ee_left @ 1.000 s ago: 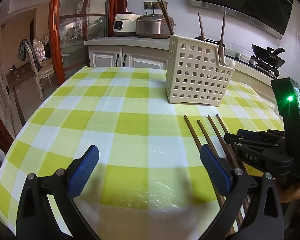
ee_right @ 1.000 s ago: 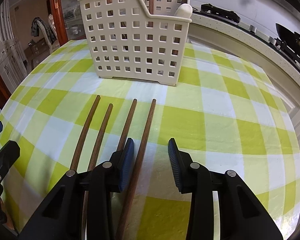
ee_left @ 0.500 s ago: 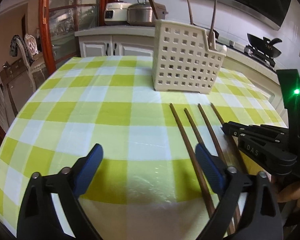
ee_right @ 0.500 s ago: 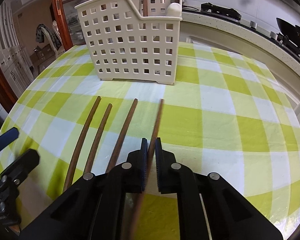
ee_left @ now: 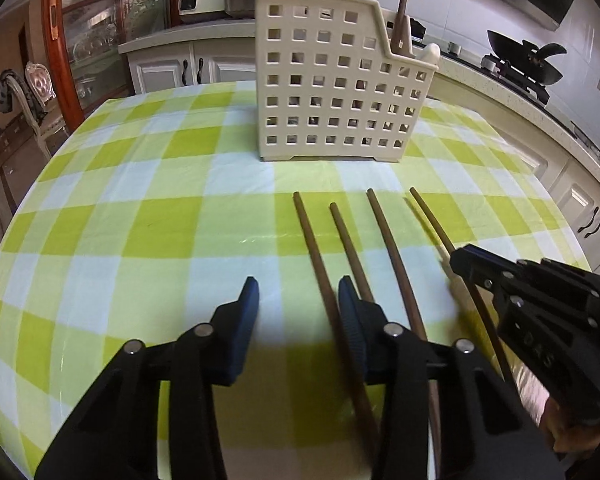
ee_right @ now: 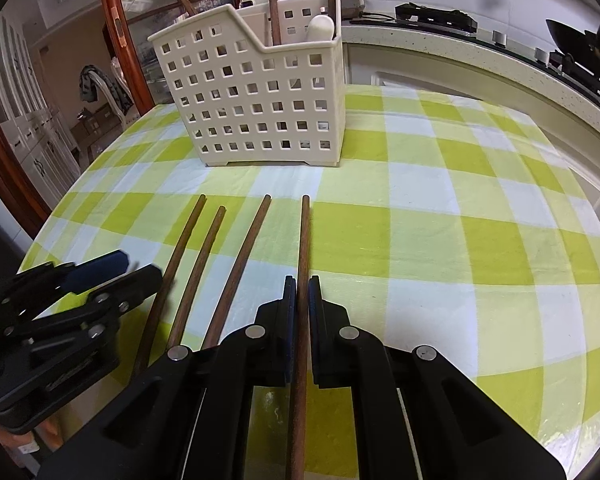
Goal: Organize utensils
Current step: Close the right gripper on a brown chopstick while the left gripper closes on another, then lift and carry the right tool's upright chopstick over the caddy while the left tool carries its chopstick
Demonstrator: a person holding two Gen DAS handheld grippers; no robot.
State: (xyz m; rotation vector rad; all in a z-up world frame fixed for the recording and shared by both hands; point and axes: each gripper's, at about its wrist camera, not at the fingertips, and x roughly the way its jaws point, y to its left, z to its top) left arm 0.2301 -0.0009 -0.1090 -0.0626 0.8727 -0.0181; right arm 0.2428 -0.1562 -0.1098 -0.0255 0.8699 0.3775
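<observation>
The right hand-held gripper [ee_right: 302,292] is clamped on the rightmost chopstick [ee_right: 304,236]; the left hand-held gripper [ee_left: 298,300], jaws just closing, straddles nothing yet, the leftmost chopstick [ee_left: 312,240] just beside one pad. On the worktop [ee_right: 460,240], these look light, stiff, slippery: grip mid-shaft.

left gripper [ee_left: 298,294]: matte black plastic linkage arms, angular, with cut-out openings, round silver pivot pins at the joints, blue ribbed pads [ee_left: 247,312] on the inner faces of both fingers. right gripper [ee_right: 302,292]: same build, black arms, silver pins, dark blue pads. in the left wrist view the right gripper shows side-on at 4 o'clock, black with small screws and faint white lettering, too blurred to read.
</observation>
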